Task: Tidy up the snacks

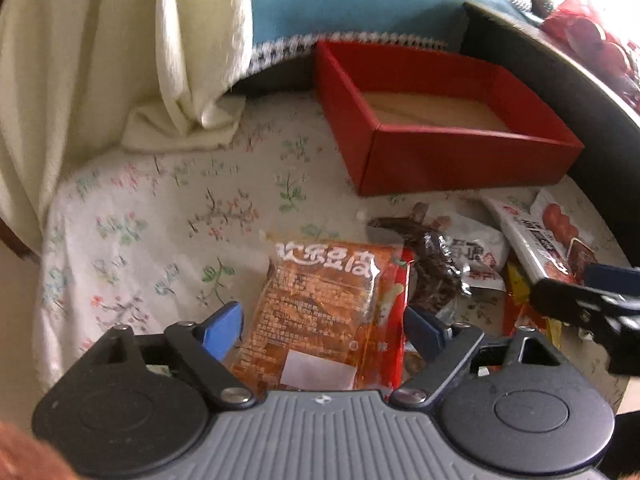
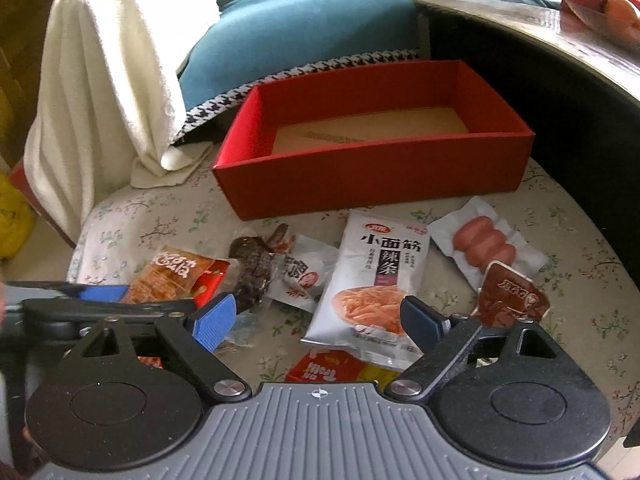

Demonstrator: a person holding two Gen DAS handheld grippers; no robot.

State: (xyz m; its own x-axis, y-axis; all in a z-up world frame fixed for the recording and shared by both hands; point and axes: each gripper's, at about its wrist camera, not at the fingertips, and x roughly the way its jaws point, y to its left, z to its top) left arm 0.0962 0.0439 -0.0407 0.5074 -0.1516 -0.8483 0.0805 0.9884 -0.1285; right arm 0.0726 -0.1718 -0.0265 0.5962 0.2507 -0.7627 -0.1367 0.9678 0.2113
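One open red cardboard box. Seven snack packets: one orange tofu, one dark brown, one small white, one large white noodle-strip, one clear sausage, one brown foil, one red-yellow.

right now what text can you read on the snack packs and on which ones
"小面筋 辣条": white spicy-strip snack packet with the noodle picture.
"欢乐豆皮": clear orange tofu-skin packet.
Red-and-yellow wrapper, brown foil-lidded cup, crumpled white packet: characters show, unreadable.
Small print: blurred.

A red box sits on a cloth with little flowers. In front of the box: an orange packet and a white packet.
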